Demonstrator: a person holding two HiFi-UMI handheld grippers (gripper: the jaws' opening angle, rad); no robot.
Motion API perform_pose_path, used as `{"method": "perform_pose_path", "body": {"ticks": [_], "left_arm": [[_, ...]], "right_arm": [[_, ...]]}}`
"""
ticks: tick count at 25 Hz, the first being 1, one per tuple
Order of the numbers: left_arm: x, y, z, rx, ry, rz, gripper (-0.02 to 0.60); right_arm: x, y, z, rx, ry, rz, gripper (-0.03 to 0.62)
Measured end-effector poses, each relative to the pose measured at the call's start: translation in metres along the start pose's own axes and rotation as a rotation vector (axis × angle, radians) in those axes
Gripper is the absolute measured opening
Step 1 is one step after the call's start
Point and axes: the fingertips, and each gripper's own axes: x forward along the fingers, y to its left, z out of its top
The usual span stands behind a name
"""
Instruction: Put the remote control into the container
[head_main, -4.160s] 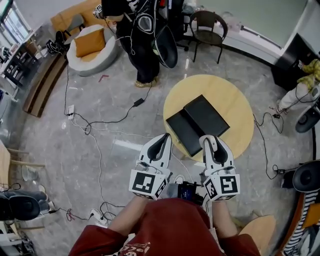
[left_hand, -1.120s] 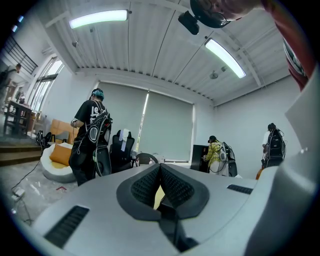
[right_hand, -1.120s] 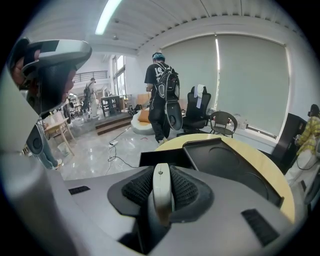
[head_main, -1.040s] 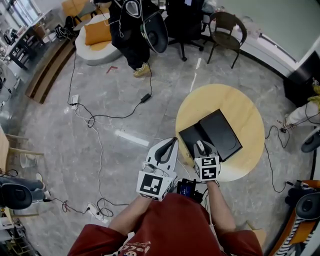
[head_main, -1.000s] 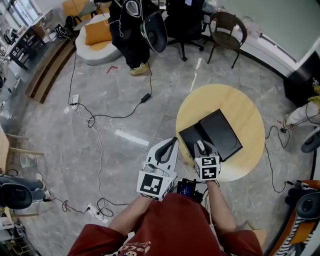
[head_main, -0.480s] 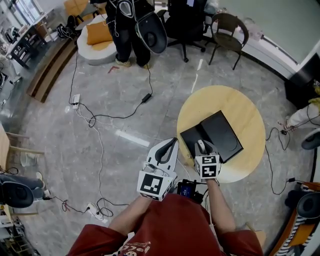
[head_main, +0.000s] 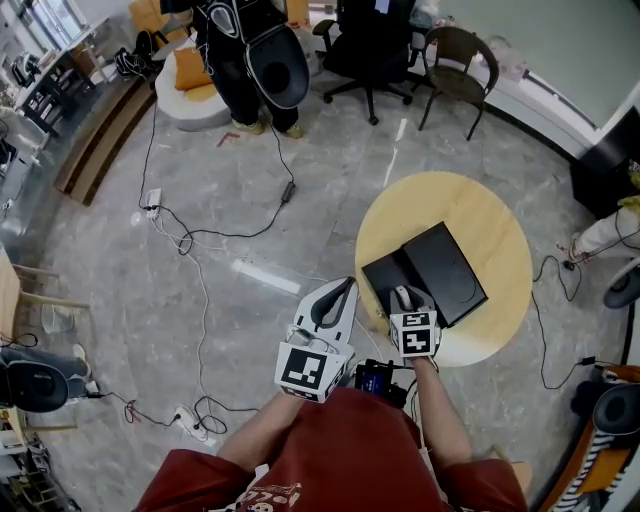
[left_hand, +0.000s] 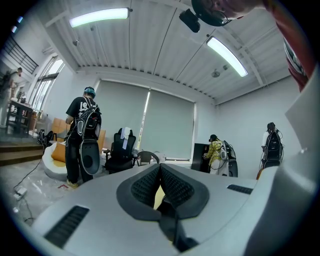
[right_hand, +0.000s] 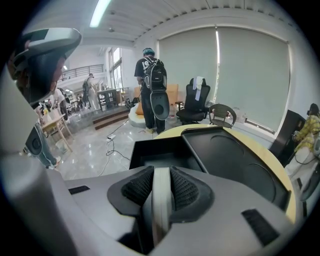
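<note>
Holding the right gripper (head_main: 402, 297) over the near edge of the round pale wooden table (head_main: 480, 205), we had its jaws clamped on the slim white remote control (right_hand: 161, 200). The remote stood on edge between the ribbed black pads (right_hand: 184, 189) in the right gripper view (right_hand: 161, 172), pinched from both sides. It hung above the near end of the open black rectangular container (head_main: 378, 275), not yet inside it. That container (right_hand: 137, 152) lay on the near-left part of the table. A flat black panel with round recesses (right_hand: 235, 170) lay just beside the container, farther in on the tabletop (head_main: 447, 268).

We kept the left gripper (head_main: 335, 293) off the table's near-left edge, over the grey stone floor (head_main: 200, 180). Its jaws were pressed together with nothing gripped (left_hand: 160, 172); only a yellow sliver showed through the gap below the pad tips.

Well beyond the table's far-left side, a person in black clothes with a backpack (head_main: 240, 50) stood near a black office chair (head_main: 370, 40).
</note>
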Motion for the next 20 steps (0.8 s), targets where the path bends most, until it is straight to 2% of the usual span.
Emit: {"method": "perform_pose_path", "body": {"ticks": [20], "left_arm": [[0.001,0.01,0.008,-0.013,0.002,0.008,0.015]], "right_arm": [[0.022,0.0,-0.014,0.015,0.146,0.029,0.115]]}}
